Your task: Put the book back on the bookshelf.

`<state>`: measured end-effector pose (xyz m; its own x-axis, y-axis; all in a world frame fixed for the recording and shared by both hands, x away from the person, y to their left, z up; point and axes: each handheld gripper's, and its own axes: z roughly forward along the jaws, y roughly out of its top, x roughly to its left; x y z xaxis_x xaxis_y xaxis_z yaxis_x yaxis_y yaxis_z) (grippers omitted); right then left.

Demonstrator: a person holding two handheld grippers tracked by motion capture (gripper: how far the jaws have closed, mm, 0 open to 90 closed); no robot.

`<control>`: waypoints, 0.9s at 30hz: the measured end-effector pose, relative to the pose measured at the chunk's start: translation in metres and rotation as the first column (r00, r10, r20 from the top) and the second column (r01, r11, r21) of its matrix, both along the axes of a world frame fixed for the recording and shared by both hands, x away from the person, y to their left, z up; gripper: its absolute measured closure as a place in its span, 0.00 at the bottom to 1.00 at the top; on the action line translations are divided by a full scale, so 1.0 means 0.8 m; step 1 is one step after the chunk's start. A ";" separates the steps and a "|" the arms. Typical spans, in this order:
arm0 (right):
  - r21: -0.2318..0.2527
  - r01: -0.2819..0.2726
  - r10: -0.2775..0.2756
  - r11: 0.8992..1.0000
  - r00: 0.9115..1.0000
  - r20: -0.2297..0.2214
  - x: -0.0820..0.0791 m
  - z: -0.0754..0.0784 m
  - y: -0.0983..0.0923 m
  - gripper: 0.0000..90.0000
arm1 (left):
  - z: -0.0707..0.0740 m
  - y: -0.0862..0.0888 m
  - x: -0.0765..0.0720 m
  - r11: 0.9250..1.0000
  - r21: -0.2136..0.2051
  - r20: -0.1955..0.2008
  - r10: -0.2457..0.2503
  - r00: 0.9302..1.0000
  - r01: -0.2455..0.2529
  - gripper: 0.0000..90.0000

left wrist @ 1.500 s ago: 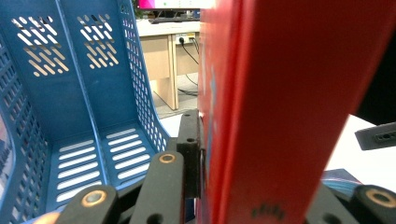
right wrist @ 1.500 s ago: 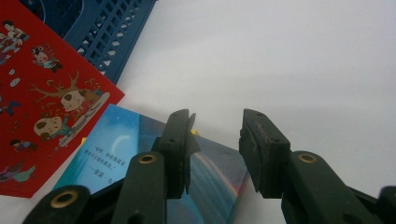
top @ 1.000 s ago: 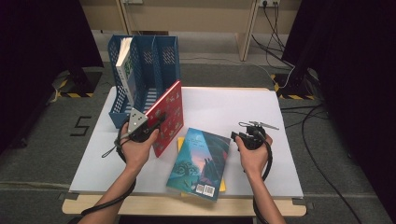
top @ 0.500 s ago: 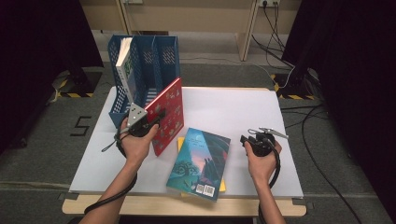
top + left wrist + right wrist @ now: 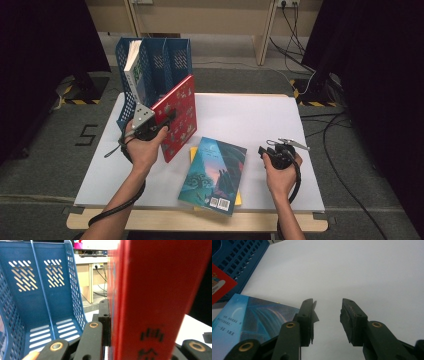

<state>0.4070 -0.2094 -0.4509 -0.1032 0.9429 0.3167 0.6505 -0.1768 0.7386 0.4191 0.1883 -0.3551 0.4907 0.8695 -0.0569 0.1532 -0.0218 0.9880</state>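
Red book (image 5: 178,116) stands tilted before the blue rack (image 5: 165,62), pinched by the left gripper (image 5: 161,121); right gripper (image 5: 327,315) rests spread, empty, beside the blue book (image 5: 215,172).

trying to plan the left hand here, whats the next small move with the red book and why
Probably carry the red book toward an open slot of the blue file rack. The left gripper is shut on it, holding it upright just in front of the rack.
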 end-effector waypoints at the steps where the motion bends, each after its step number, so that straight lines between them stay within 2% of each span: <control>1: -0.004 -0.003 0.003 1.000 1.000 0.003 0.000 0.000 0.000 0.70 | 0.002 0.000 0.000 1.000 0.001 0.001 0.001 1.000 -0.001 0.88; 9: -0.001 0.006 -0.006 1.000 1.000 0.001 0.000 -0.002 -0.001 0.70 | 0.028 -0.002 0.003 1.000 -0.024 0.009 0.007 1.000 -0.007 0.88; 15: 0.006 0.008 -0.008 1.000 1.000 -0.007 -0.001 -0.002 0.000 0.70 | 0.043 -0.003 0.007 1.000 -0.024 0.025 0.012 1.000 -0.011 0.88; 27: -0.005 -0.001 0.001 1.000 1.000 -0.002 0.000 -0.004 0.003 0.70 | 0.063 0.000 0.011 0.999 -0.040 0.040 0.021 0.999 -0.019 0.88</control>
